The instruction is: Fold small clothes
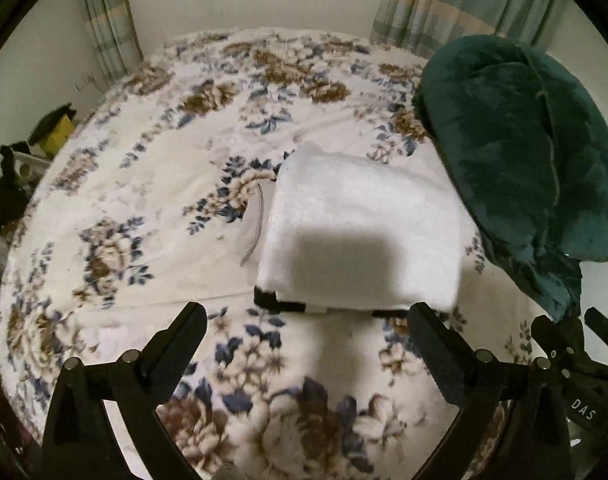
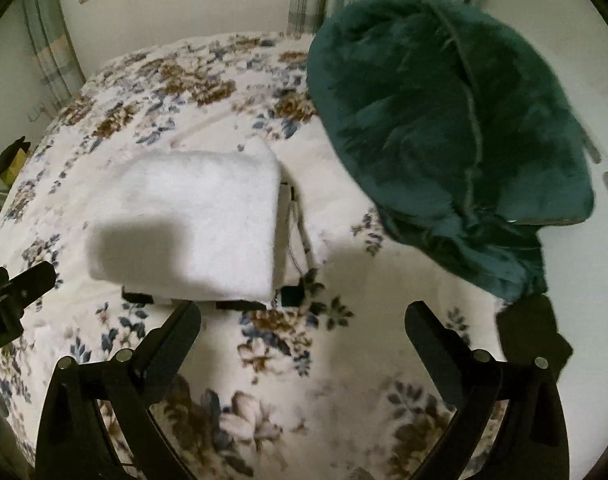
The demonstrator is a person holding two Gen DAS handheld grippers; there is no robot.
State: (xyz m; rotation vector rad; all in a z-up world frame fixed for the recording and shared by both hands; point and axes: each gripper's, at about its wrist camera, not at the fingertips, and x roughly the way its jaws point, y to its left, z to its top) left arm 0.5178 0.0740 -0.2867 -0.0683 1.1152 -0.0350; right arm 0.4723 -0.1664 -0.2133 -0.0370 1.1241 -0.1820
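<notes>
A white fluffy garment (image 1: 360, 232) lies folded into a thick rectangle on the floral bedspread (image 1: 143, 184), with black trim showing at its near edge. It also shows in the right wrist view (image 2: 191, 224). My left gripper (image 1: 308, 332) is open and empty, just short of the garment's near edge. My right gripper (image 2: 304, 332) is open and empty, near the garment's right front corner. Each gripper shows at the edge of the other's view.
A dark green plush cushion (image 1: 520, 152) sits on the bed to the right of the garment, also in the right wrist view (image 2: 448, 128). Curtains (image 1: 456, 0) and a wall stand behind the bed. Clutter (image 1: 51, 128) lies off the bed's left side.
</notes>
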